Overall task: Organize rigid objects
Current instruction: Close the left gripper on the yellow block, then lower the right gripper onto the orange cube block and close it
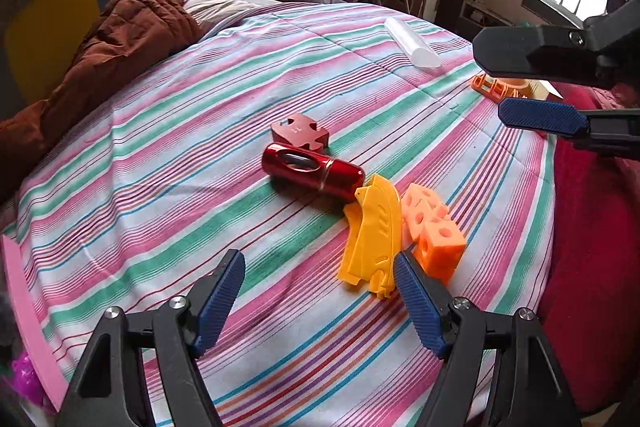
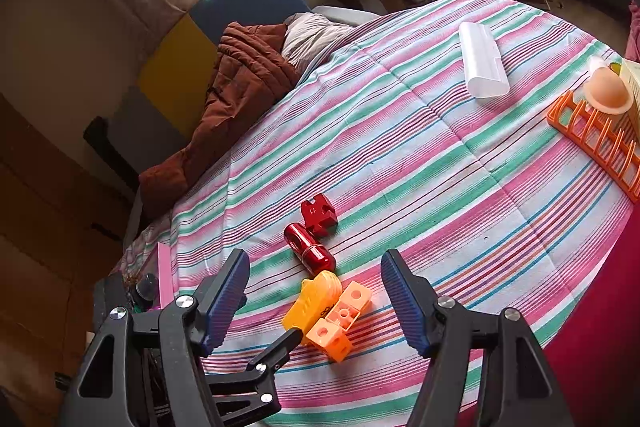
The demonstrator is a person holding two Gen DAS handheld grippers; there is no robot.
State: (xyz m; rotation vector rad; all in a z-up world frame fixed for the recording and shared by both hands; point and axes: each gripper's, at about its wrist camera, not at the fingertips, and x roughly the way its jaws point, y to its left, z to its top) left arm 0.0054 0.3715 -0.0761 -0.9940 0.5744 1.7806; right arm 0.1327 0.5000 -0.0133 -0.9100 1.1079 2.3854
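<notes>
On the striped bedspread point(image 1: 200, 155) lie a red metal cylinder point(image 1: 312, 173), a red notched block point(image 1: 300, 133), a yellow curved plastic piece point(image 1: 374, 239) and a cluster of orange holed cubes point(image 1: 434, 231). My left gripper point(image 1: 318, 263) hangs open low over the bed. Its right pad point(image 1: 416, 291) sits in the gap between the yellow piece's near end and the orange cubes. Nothing is pinched. My right gripper point(image 2: 315, 263) is open and empty, higher up to the right. In its view the cylinder point(image 2: 310, 253), yellow piece point(image 2: 312, 303) and cubes point(image 2: 344, 319) lie below it.
A translucent white case point(image 1: 412, 43) lies at the far right of the bed. An orange slotted rack point(image 2: 596, 139) with a peach dome point(image 2: 608, 91) stands at the right edge. A brown quilt point(image 1: 120, 39) is bunched far left, and a pink board point(image 1: 28, 307) is at the near left.
</notes>
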